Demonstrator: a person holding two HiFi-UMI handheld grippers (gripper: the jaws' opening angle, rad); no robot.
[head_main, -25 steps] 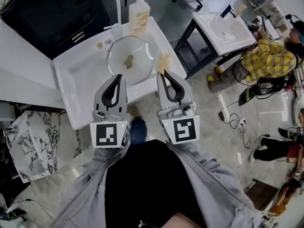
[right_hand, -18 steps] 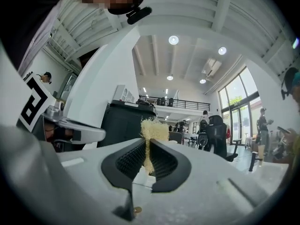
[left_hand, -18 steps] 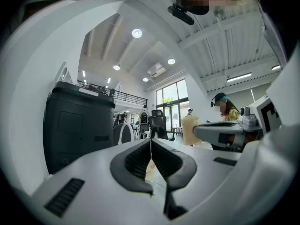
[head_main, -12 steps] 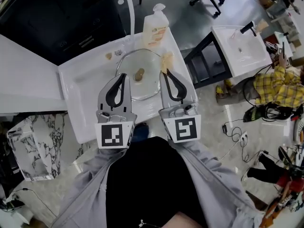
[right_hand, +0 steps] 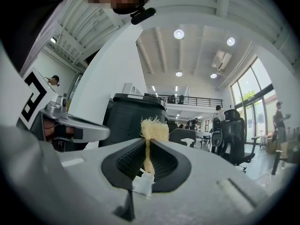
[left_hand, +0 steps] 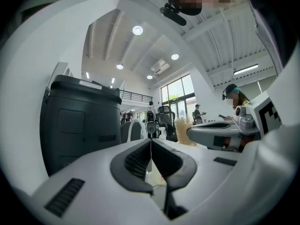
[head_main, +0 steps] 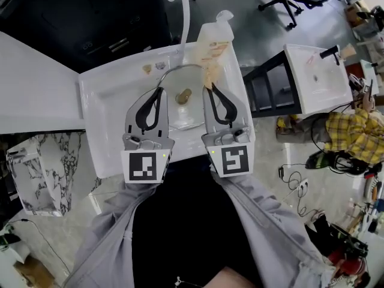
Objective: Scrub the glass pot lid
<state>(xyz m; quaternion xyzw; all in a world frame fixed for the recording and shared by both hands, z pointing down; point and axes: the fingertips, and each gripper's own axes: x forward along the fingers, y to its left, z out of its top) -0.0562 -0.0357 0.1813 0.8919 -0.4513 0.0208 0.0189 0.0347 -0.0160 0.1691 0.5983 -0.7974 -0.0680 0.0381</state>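
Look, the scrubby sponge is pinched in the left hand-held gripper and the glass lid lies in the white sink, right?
Not quite. The scrubby sponge is pinched in the right hand-held gripper, and the right gripper view shows it between those jaws. The left hand-held gripper is shut on nothing. The glass lid does lie in the white sink.

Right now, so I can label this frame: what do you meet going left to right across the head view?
Marbled box → left gripper → lid knob → right gripper holding a sponge → second sink → person in plaid shirt.
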